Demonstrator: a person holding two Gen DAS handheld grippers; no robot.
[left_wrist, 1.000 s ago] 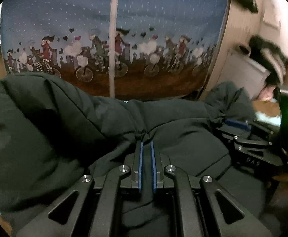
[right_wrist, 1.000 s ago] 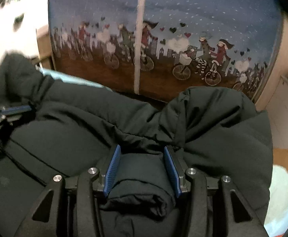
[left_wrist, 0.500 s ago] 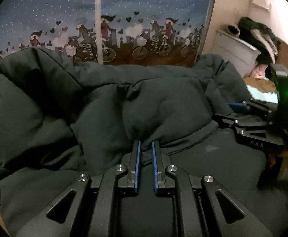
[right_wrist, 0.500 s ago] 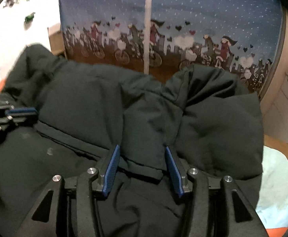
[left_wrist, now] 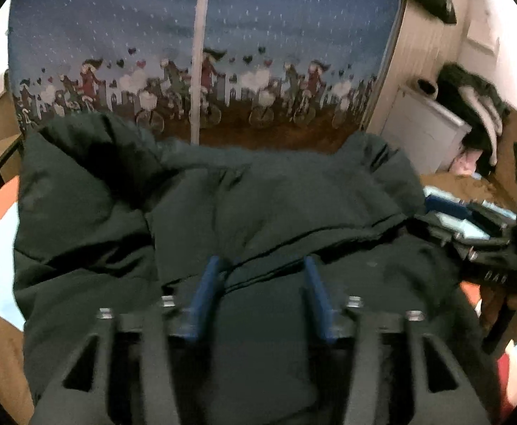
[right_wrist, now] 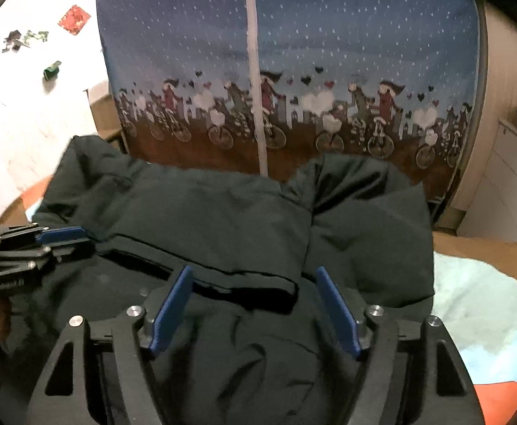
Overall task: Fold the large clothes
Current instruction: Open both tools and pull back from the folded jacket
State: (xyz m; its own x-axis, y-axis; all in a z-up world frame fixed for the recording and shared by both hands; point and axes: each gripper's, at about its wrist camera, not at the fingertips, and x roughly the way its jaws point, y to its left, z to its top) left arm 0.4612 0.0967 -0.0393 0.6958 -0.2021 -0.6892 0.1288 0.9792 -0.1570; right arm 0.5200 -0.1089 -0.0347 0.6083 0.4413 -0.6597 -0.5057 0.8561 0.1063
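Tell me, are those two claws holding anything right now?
Nothing: both the left gripper and right gripper are opening, pads clear of the dark padded jacket.

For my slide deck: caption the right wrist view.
Right gripper, jaws opening, above a folded dark jacket, its hem unpinched between the pads; a cyclist-print curtain hangs behind.

White lettering on the left gripper (right_wrist: 63, 239) body is blurred, perhaps "GenRobot.AI".
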